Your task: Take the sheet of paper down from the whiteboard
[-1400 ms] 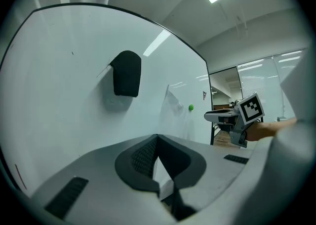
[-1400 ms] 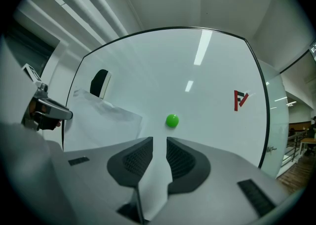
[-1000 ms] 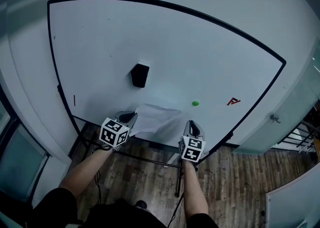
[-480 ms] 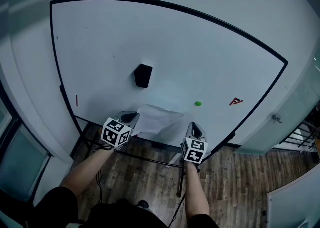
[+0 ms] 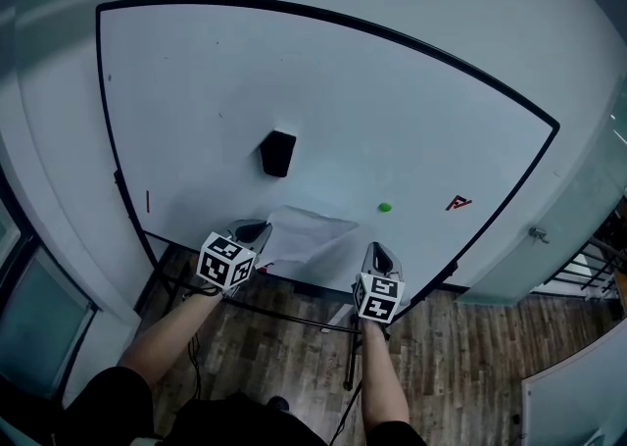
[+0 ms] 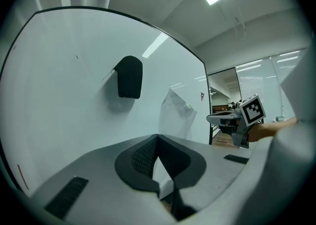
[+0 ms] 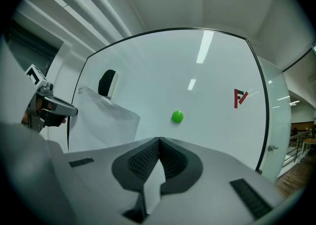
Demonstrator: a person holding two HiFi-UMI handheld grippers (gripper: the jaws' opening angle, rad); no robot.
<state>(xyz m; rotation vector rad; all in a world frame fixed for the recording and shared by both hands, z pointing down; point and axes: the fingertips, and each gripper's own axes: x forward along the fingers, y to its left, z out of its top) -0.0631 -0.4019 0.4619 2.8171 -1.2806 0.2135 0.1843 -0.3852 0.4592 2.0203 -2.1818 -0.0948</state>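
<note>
My left hand-held gripper (image 6: 158, 139) is clamped on the left edge of the sheet of paper (image 5: 309, 233). The sheet stands bowed and creased off the whiteboard (image 5: 196, 91), just below the black eraser (image 5: 277, 153), with no magnet on it. If I tug that edge alone, I think the paper could tear at the pads or slip free and drop to the floor (image 5: 470, 356).

Further right, the green magnet (image 5: 384, 207) sits on bare board, apart from the sheet, so it won't catch it. My right hand-held gripper (image 7: 159, 141) has its jaws pressed together on a white sliver that I take for the sheet's other corner. That bite looks thin. Moving my hands apart or unevenly would likely rip the sheet or pull it loose.
</note>
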